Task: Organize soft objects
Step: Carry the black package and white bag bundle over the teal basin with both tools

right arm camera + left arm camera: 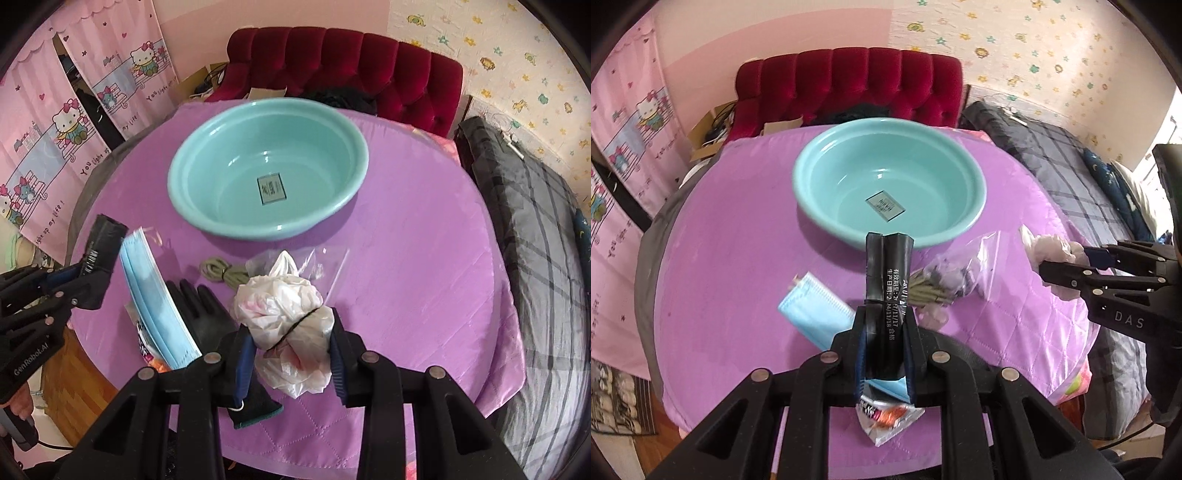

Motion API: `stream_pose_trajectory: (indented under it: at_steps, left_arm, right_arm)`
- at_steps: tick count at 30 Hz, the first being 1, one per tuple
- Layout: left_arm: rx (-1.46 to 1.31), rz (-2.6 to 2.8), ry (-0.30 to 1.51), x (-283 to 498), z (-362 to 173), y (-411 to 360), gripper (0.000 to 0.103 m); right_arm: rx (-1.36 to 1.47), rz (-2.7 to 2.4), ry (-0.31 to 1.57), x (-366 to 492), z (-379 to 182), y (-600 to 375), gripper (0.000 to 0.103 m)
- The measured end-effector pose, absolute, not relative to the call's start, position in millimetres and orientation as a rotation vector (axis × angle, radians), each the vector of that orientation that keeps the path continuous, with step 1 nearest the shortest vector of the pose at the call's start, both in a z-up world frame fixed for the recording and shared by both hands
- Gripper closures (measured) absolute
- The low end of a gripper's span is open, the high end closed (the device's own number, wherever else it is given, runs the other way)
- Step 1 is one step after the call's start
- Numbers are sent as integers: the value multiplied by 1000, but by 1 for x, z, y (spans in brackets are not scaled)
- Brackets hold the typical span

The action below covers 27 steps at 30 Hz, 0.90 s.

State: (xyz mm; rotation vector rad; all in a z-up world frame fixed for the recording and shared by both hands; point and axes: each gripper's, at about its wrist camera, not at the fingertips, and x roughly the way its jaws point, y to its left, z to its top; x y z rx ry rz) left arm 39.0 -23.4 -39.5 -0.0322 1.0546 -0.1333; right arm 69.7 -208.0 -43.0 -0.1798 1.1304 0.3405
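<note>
My left gripper [886, 317] is shut on a black folded pack [888, 266] with white print and a band round it, held above the purple table [738, 258]. In the right wrist view that pack [101, 247] shows at the left in the left gripper [88, 271]. My right gripper [288, 325] is shut on a white plastic-bag bundle [284, 306] tied with a black band. The right gripper [1060, 258] also appears at the left wrist view's right edge. An empty teal basin [942, 166] [317, 147] stands beyond both.
On the cloth lie blue face masks [151, 295], a black glove [207, 314], a grey cord [218, 271], a clear bag [325, 266] and a silver snack packet [886, 417]. A red tufted seat [351, 62] stands behind; a plaid-covered bed [535, 240] on the right.
</note>
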Motion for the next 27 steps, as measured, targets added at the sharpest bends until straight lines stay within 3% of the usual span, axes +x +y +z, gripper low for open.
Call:
stream_pose_trajectory:
  at_steps: [11, 27]
  left_arm:
    - [12, -210, 1027, 78, -25, -30, 85]
    - [27, -260, 1031, 163, -32, -25, 85]
  right_arm:
    - [-162, 321, 1079, 102, -9, -195, 65]
    - [-135, 310, 1078, 180, -11, -168, 65]
